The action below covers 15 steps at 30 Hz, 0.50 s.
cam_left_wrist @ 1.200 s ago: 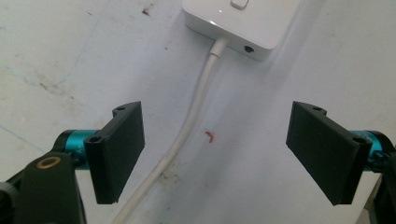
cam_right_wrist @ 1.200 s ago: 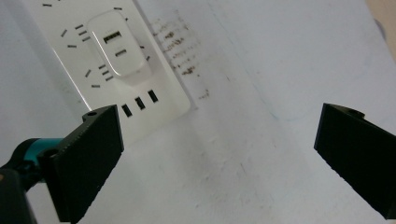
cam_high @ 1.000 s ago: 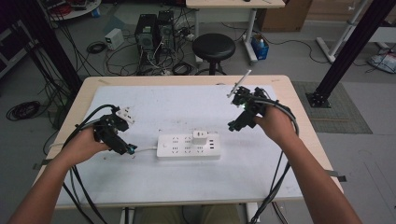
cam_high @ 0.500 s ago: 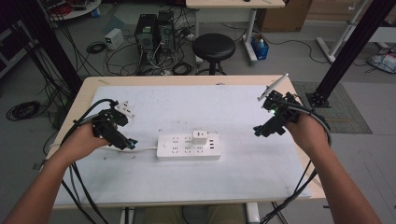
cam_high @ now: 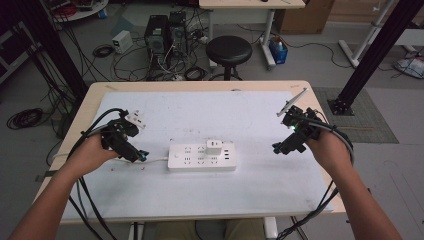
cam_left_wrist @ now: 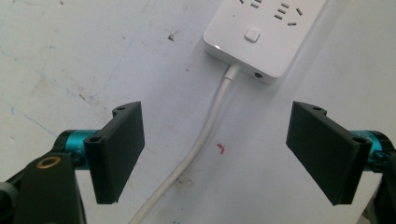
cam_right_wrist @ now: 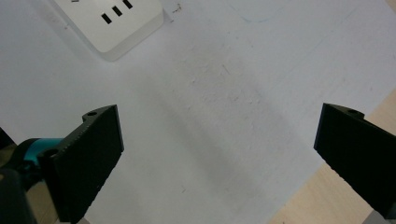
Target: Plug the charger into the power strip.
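With both jaw pairs spread and empty, the white rectangular plastic power strip (cam_high: 202, 157) lies mid-table, left gripper (cam_high: 141, 156) at its 9 o'clock over the white cord (cam_left_wrist: 205, 135), right gripper (cam_high: 279, 148) at 3 o'clock. Approach level, jaws square to the strip's ends.

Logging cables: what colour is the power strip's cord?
White, clearest in the left gripper view: cord leaving the power strip.

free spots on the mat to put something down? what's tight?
Free: the far half of the white mat beyond the power strip; the near band in front of it; the stretch between the strip and the right gripper. Tight: strip's left end, where its cord runs under the left gripper.
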### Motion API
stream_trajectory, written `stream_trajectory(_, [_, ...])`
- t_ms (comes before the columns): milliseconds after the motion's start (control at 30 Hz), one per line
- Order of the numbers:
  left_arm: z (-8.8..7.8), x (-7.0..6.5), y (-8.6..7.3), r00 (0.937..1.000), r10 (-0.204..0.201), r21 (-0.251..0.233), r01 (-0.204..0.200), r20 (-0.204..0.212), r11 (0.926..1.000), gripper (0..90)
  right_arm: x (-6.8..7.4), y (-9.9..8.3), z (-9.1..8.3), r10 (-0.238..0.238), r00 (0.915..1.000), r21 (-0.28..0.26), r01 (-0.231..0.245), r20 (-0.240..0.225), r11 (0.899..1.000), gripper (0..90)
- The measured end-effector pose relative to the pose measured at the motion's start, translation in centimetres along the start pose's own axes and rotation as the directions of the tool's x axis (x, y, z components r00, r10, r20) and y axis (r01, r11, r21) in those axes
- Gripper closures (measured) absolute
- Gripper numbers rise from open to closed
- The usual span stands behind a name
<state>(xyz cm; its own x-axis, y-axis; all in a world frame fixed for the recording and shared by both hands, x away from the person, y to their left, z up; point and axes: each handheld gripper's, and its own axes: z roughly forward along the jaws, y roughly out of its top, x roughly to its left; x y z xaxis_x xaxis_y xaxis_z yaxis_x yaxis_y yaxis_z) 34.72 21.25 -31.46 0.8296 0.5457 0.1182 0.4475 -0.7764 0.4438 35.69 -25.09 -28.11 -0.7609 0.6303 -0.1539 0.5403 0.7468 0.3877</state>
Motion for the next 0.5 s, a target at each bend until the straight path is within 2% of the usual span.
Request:
stream_trajectory(267, [0.4, 0.0, -0.4, 0.9999, -0.014, 0.004, 0.014, 0.002, 0.9999, 19.4, 0.2, -0.6, 0.8, 0.023, 0.9996, 0.014, -0.023, -0.013, 1.000, 0.7])
stream_trajectory(467, [0.5, 0.2, -0.4, 0.9999, -0.013, 0.003, 0.013, -0.003, 0.9999, 19.4, 0.1, -1.0, 1.2, 0.023, 0.9994, 0.012, -0.023, -0.025, 1.000, 0.7])
stream_trajectory(500, [0.6, 0.2, -0.4, 0.9997, -0.024, -0.005, 0.024, -0.003, 0.9997, 19.4, 0.1, -1.0, 1.3, 0.027, 0.9993, 0.010, -0.027, -0.027, 1.000, 0.7])
